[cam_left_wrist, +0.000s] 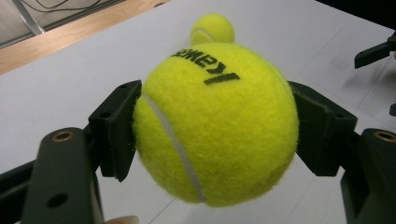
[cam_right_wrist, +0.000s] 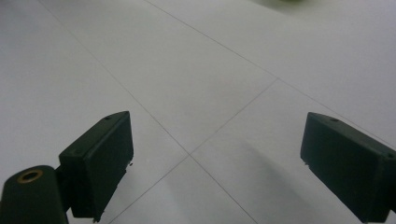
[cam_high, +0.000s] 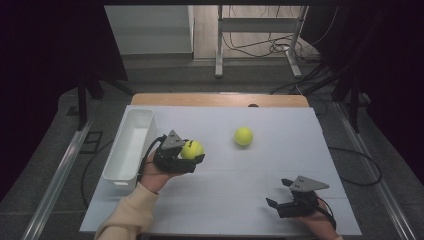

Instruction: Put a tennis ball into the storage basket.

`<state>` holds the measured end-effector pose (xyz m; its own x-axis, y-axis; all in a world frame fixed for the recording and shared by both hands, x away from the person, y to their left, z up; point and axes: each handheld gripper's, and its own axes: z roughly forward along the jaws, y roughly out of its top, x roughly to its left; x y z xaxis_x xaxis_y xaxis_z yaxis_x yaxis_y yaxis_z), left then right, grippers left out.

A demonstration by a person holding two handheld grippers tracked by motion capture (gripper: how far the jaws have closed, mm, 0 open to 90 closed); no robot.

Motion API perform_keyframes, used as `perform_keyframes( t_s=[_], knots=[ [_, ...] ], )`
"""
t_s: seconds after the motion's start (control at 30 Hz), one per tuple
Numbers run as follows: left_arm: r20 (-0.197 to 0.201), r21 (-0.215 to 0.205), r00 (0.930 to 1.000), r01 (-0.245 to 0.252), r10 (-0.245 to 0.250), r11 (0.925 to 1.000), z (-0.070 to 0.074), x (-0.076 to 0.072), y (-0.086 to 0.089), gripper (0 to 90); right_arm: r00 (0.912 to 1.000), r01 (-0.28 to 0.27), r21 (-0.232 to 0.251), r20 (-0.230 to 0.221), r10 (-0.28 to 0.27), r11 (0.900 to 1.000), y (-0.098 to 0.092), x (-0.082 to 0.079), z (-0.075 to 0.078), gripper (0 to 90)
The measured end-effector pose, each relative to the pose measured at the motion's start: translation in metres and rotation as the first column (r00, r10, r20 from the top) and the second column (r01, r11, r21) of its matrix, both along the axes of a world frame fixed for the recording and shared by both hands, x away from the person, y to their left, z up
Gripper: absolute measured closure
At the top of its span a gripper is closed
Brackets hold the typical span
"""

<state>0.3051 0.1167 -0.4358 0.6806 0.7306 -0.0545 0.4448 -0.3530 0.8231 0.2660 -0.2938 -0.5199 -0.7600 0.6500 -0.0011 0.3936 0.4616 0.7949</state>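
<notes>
My left gripper (cam_high: pixel 196 152) is shut on a yellow tennis ball (cam_high: pixel 191 149), held just right of the white bin. In the left gripper view the ball (cam_left_wrist: pixel 215 123) is squeezed between both black pads (cam_left_wrist: pixel 116 128), with black lettering on top. A second tennis ball (cam_high: pixel 243 136) lies loose on the white table top, farther back and to the right, and also shows behind the held ball (cam_left_wrist: pixel 212 28). My right gripper (cam_high: pixel 279 193) rests low near the front right of the table, jaws wide apart with nothing between them; its pads (cam_right_wrist: pixel 100 161) frame bare white surface.
A long white rectangular bin (cam_high: pixel 131 145) stands along the table's left edge, right beside my left hand. The white table sheet (cam_high: pixel 280 160) has a wooden strip (cam_high: pixel 220 99) at the far edge. Cables and a metal frame lie on the floor beyond.
</notes>
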Motion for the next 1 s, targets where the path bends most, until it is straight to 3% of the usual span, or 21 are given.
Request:
perform_keyframes(
  t_s=[1.0],
  knots=[
    [0.004,-0.021,0.9993,-0.038,0.038,0.9991,0.003,0.011,0.008,26.0,1.0,0.002,0.005,-0.001,-0.002,1.0,0.0,0.0,0.0,9.9]
  ],
)
